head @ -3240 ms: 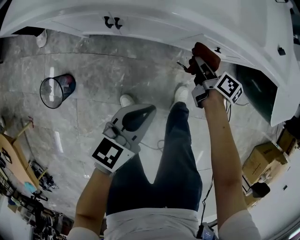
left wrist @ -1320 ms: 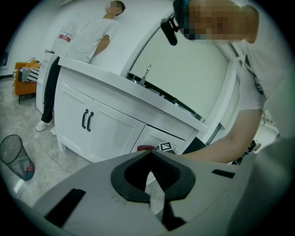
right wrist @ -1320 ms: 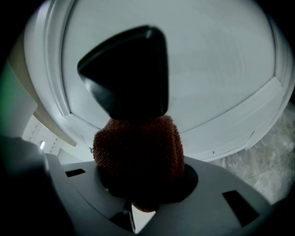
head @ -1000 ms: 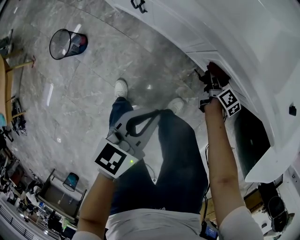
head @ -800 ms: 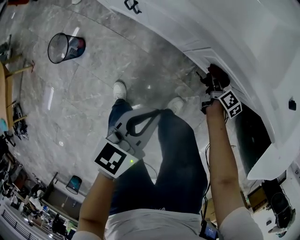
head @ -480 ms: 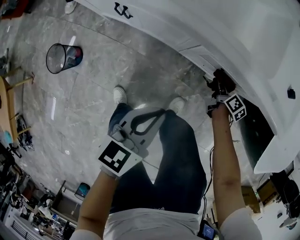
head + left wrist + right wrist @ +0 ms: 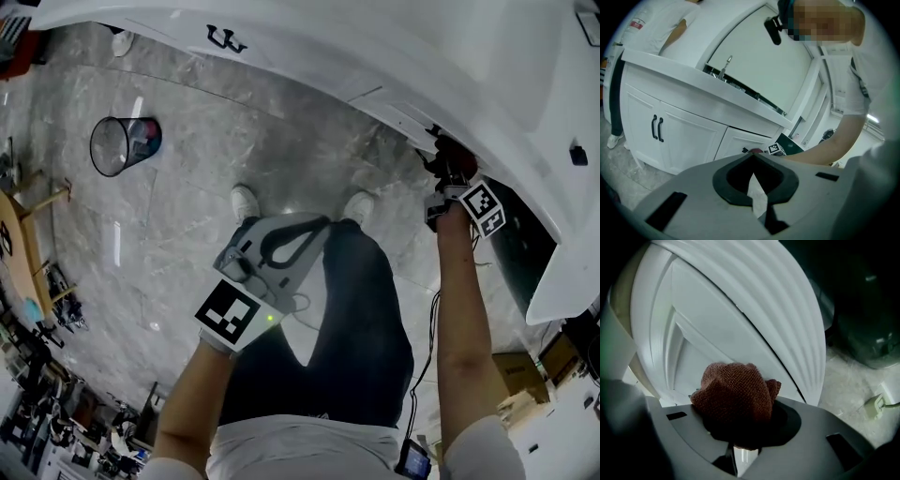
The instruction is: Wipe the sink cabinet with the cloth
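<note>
Right tool sits further toward upper right than 3.2 s ago, clenched on the brown cloth at the white sink cabinet. Left tool is closed and empty at frame centre.

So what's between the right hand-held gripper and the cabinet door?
The brown cloth, clamped in the right hand-held gripper, facing the cabinet door; right gripper view.

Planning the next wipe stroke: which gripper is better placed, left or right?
Right. The right gripper holds the brown cloth in its jaws at the white cabinet door; the left gripper is shut, empty, over the floor.
</note>
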